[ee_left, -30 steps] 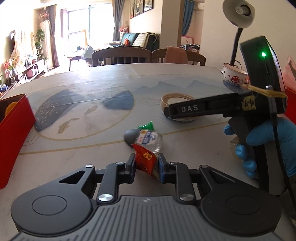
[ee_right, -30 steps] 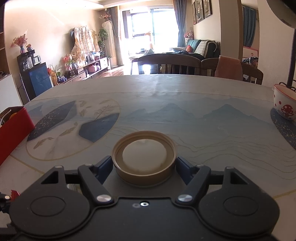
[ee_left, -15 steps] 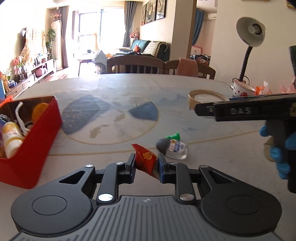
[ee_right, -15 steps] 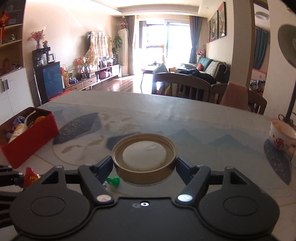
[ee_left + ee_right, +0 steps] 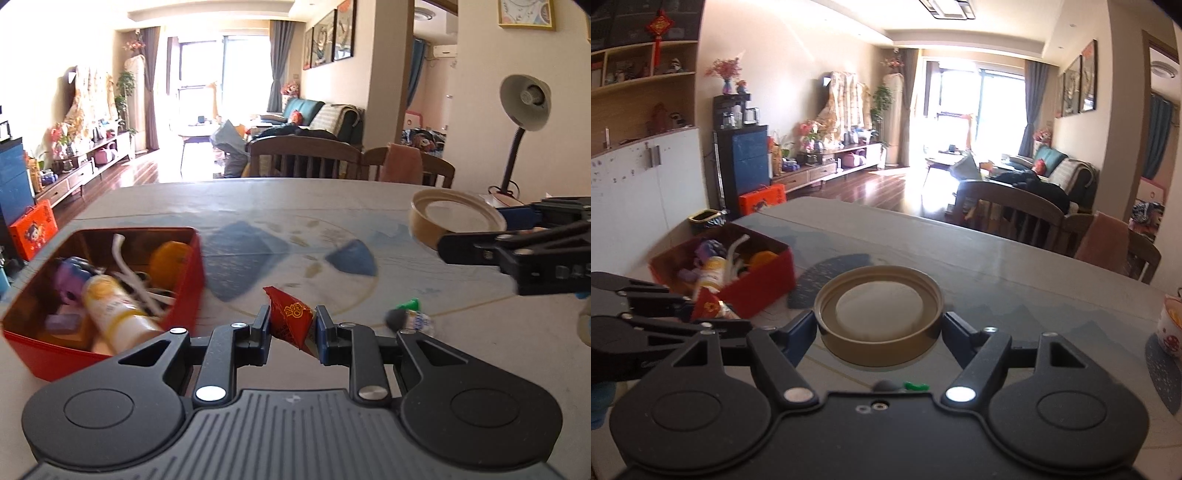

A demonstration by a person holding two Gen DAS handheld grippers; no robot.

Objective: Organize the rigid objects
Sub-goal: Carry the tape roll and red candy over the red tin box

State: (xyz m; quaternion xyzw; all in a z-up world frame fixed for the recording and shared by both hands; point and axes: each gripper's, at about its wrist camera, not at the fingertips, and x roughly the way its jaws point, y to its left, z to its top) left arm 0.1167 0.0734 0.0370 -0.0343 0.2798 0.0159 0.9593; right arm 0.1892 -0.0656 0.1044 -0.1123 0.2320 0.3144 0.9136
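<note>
We see a wide worktop (image 5: 369, 199) with bare patterned surface ahead, chairs at its far edge. At its left edge sits a red box (image 5: 184, 295) holding a yellow-white bottle (image 5: 110, 302), a purple item and white cords. Our left claw (image 5: 291, 323) pinches a red packet (image 5: 291, 317). Our right claw (image 5: 879, 328), spread wide, grips a round tan lid (image 5: 879, 314) above the worktop. A small green-capped bottle (image 5: 410, 317) lies loose nearby.

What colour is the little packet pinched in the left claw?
Red with a gold emblem; the small crinkly packet shows best in the left wrist view.
</note>
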